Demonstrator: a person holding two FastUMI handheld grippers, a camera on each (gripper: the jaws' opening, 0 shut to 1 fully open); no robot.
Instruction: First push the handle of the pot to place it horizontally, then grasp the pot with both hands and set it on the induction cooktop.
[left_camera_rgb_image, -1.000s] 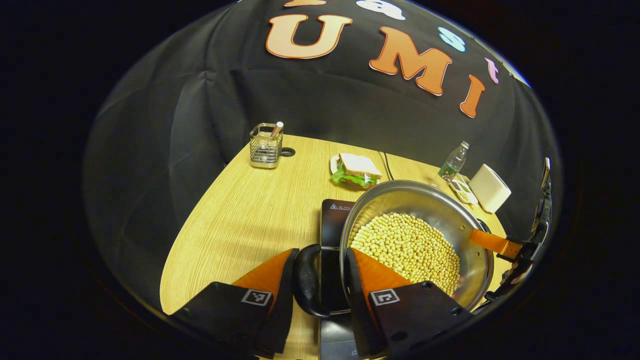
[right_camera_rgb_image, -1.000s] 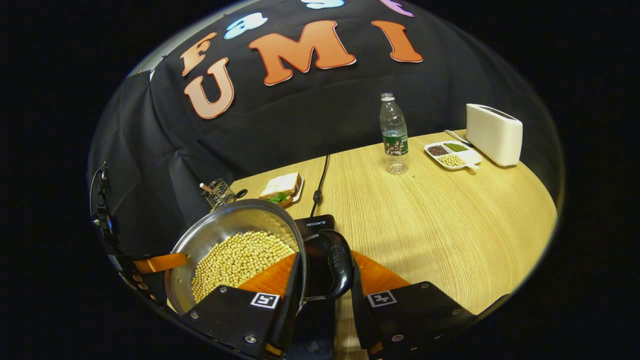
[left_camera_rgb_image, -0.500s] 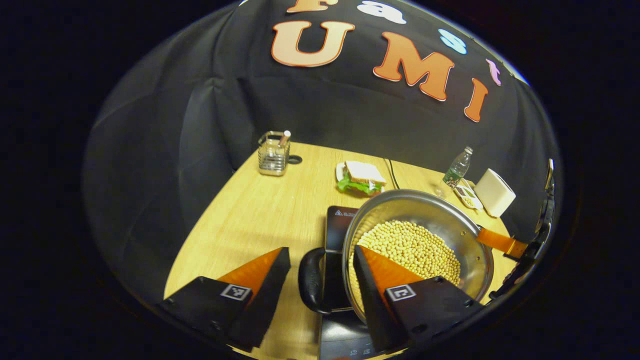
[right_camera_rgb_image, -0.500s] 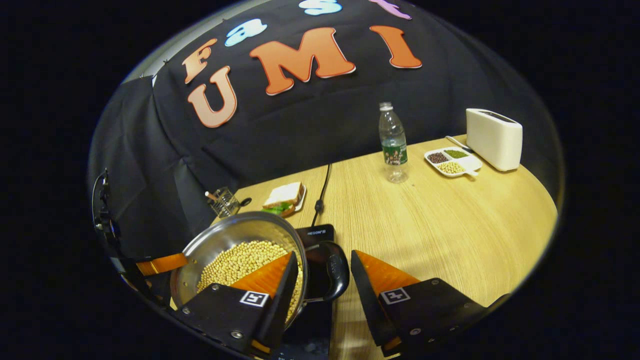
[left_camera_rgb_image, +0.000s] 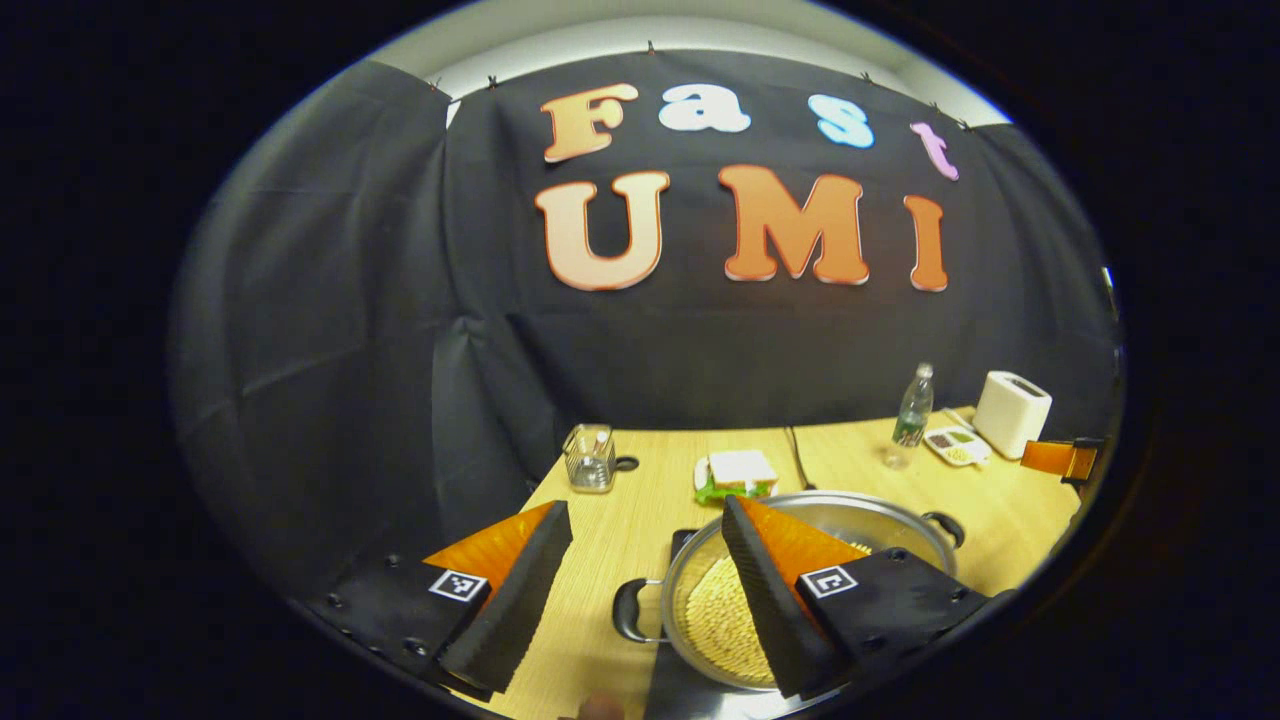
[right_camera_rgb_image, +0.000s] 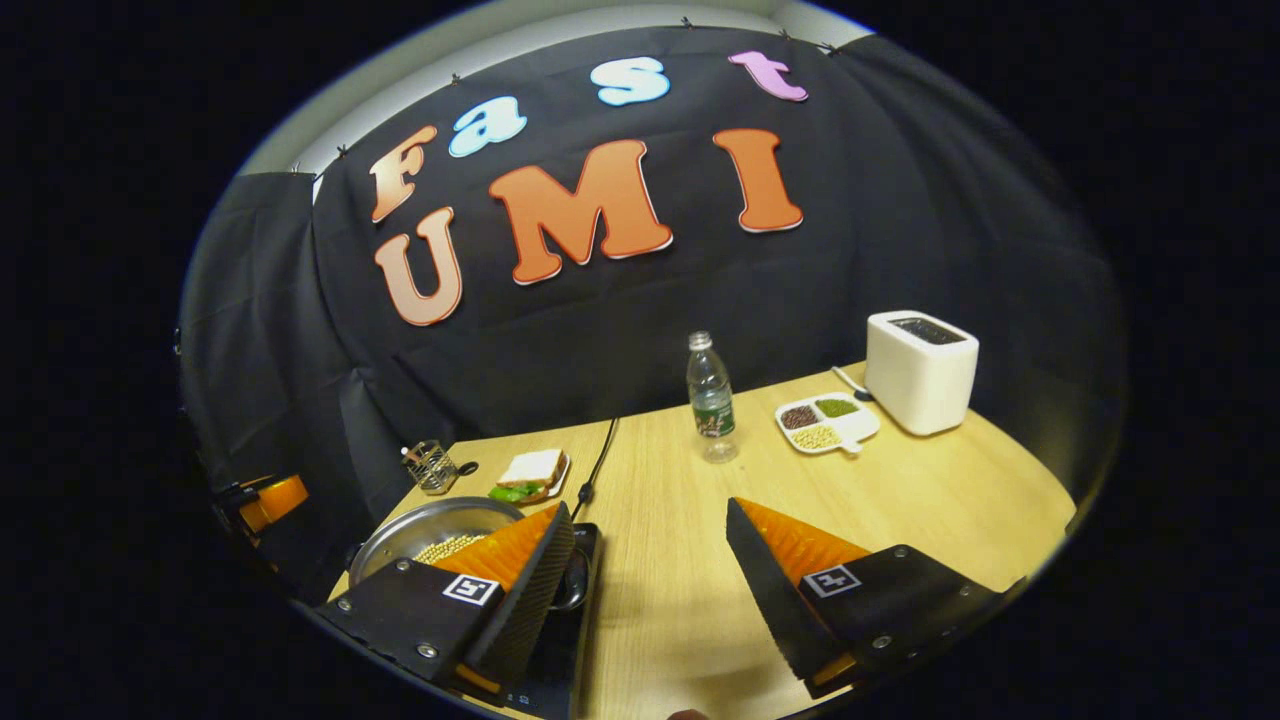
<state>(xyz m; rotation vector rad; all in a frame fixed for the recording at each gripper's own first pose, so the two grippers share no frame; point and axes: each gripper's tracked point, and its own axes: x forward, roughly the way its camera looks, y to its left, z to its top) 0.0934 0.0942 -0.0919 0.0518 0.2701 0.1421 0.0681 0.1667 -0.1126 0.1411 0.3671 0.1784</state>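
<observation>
At the bottom of both views your left gripper (left_camera_rgb_image: 640, 590) and right gripper (right_camera_rgb_image: 645, 590) stand spread apart and empty, so lift them straight up clear of the pot (left_camera_rgb_image: 880, 520), resting on the induction cooktop (right_camera_rgb_image: 560, 660) behind.

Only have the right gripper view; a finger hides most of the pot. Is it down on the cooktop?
Observer: Yes. In the left gripper view the pot sits on the cooktop.
Operator: Left gripper on a handle?
Observer: No. The left gripper is open; the near handle lies free between its fingers.
Operator: Far handle?
Observer: The far handle is bare, nothing touching it.
</observation>
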